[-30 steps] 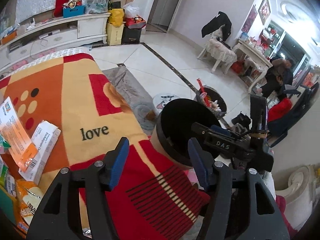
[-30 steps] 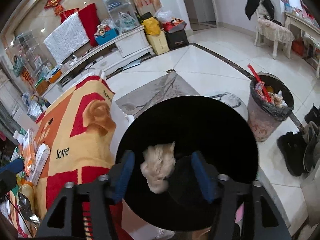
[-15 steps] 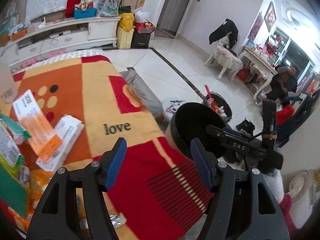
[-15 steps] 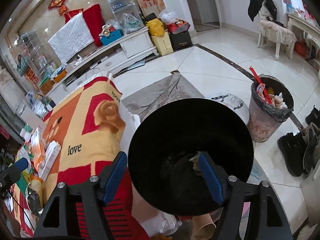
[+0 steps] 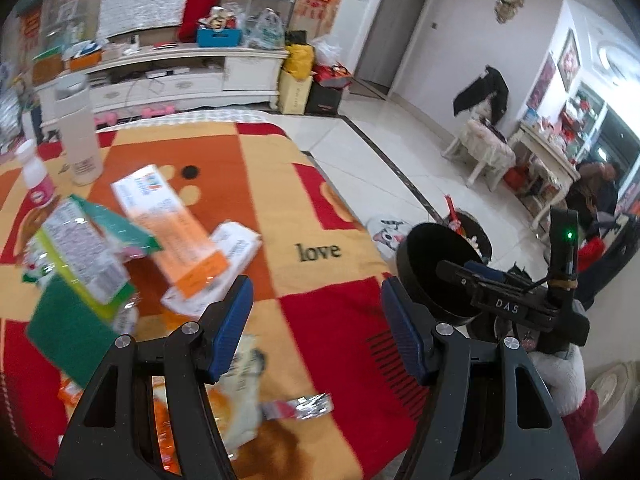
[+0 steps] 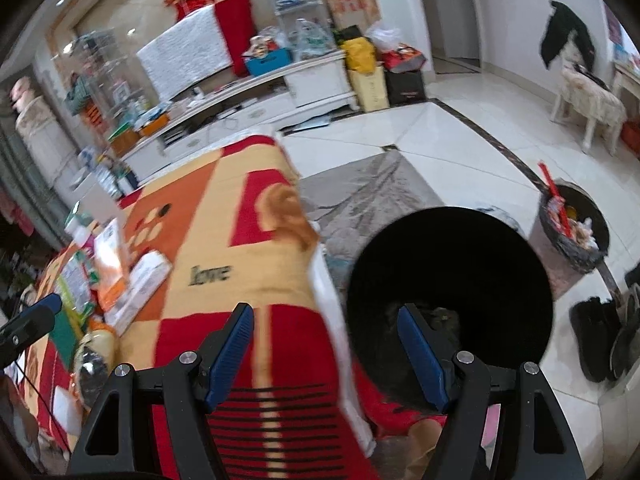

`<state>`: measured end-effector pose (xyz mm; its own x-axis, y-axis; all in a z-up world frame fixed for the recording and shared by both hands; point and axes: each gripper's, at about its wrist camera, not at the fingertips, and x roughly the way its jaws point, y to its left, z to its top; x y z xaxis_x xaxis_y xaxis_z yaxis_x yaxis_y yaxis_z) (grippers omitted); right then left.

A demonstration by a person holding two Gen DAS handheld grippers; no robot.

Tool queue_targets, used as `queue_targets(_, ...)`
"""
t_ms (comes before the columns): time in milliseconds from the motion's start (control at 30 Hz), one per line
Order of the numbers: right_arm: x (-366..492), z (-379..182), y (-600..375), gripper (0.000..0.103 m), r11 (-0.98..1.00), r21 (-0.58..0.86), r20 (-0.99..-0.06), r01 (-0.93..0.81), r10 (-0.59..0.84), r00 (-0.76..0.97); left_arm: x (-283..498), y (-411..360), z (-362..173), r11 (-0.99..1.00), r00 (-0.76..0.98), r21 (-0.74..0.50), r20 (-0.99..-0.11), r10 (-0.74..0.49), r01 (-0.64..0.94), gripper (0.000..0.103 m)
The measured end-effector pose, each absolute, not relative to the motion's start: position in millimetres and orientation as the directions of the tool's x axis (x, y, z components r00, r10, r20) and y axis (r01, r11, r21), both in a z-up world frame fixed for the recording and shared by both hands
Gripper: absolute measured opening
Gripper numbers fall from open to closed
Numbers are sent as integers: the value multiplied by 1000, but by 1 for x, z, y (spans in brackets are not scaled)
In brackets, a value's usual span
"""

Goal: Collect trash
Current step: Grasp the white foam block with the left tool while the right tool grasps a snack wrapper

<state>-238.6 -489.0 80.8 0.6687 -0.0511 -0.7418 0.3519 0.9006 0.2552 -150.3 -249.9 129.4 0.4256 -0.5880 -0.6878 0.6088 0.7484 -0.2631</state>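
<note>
My left gripper (image 5: 316,320) is open and empty above the patterned blanket (image 5: 320,200) on the table. Just ahead of it to the left lies the trash pile: an orange-and-white box (image 5: 172,224), a white box (image 5: 228,260), green packets (image 5: 80,256), a pale snack bag (image 5: 236,392) and a silver wrapper (image 5: 298,406). My right gripper (image 6: 324,332) is open too, holding nothing, over the blanket's edge. Its right finger overlaps the rim of the round black bin (image 6: 460,272). A dim crumpled scrap (image 6: 436,316) lies inside the bin.
A white cylinder (image 5: 80,136) and a small pink-labelled bottle (image 5: 38,184) stand at the table's far left. A second, full waste bin (image 6: 576,232) sits on the tiled floor, with shoes (image 6: 604,336) beside it. A person sits by the far-right table (image 5: 596,184).
Both grippers swung left, from the black bin toward the table. The pale crumpled paper seen between the right fingers a second ago now lies in the bin. More of the trash pile shows.
</note>
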Motion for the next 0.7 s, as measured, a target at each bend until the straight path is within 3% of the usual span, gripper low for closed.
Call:
queue_targets(300, -199, 85, -421, 72, 938, 284, -736, 196, 83, 671, -133, -162, 133, 832, 500, -269, -695, -517, 486, 66)
queue_targets(700, -160, 79, -336, 72, 946, 323, -750, 4, 253, 612, -135, -61, 97, 905, 504, -261, -762, -407, 336, 66)
